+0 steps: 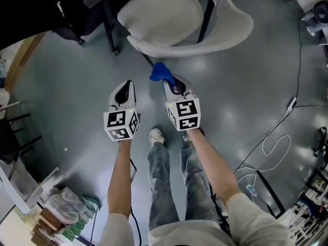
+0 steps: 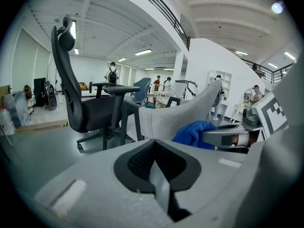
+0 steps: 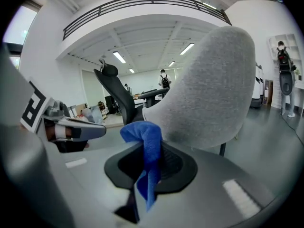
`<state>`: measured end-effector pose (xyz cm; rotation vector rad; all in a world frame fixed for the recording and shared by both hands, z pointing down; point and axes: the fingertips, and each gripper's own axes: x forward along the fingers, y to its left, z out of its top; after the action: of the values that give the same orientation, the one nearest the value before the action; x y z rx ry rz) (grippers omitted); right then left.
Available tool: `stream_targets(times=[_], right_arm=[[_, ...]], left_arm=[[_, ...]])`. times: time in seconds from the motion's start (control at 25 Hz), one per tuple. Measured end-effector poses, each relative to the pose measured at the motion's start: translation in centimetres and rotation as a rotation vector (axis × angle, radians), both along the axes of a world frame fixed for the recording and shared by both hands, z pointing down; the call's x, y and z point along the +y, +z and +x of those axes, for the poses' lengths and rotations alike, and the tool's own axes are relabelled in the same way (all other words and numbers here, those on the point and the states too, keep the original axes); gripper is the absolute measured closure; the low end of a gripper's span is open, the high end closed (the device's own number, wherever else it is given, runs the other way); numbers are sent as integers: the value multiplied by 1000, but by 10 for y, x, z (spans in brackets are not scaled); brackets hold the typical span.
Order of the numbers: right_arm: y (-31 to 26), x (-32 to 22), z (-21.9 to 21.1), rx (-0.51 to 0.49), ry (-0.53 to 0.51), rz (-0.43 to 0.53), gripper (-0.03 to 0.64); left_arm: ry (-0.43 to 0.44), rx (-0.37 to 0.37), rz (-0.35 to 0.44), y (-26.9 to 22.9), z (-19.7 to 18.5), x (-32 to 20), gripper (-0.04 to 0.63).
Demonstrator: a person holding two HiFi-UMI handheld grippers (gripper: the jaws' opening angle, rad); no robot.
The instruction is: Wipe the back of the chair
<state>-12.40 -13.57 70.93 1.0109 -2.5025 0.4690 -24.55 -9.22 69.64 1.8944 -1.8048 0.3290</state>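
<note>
A light grey fabric shell chair (image 1: pixel 169 19) stands on the floor just ahead, its curved back (image 1: pixel 215 42) turned toward me. My right gripper (image 1: pixel 171 83) is shut on a blue cloth (image 1: pixel 161 72), which bunches past the fingertips just short of the chair's lower rim. In the right gripper view the cloth (image 3: pixel 147 146) hangs pinched between the jaws, with the chair back (image 3: pixel 209 103) close behind it. My left gripper (image 1: pixel 124 88) is level with the right one, to its left, shut with nothing in it. The left gripper view shows the chair (image 2: pixel 190 110), the cloth (image 2: pixel 192 132) and the right gripper (image 2: pixel 228 137).
A black office chair (image 1: pixel 66 14) stands at the far left, also in the left gripper view (image 2: pixel 85 103). White cables (image 1: pixel 271 142) trail over the grey floor at the right. Boxes and bags (image 1: pixel 56 209) crowd the near left. The person's legs (image 1: pixel 164 178) are below the grippers.
</note>
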Motion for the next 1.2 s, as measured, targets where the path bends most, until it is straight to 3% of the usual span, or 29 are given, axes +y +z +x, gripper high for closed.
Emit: stream_targets(times=[0.24,0.48,1.2], right_arm=[[5,-13,-28,16,-41,10,571],[17,-34,-19,31,-16,9,571],[18,-81,81,68,89,21,571]], left_arm=[[-24,7,-2,0,-12,12,591],[-9,12,-2,9,-3,13,591],[85,13,8,2,69,-38,591]])
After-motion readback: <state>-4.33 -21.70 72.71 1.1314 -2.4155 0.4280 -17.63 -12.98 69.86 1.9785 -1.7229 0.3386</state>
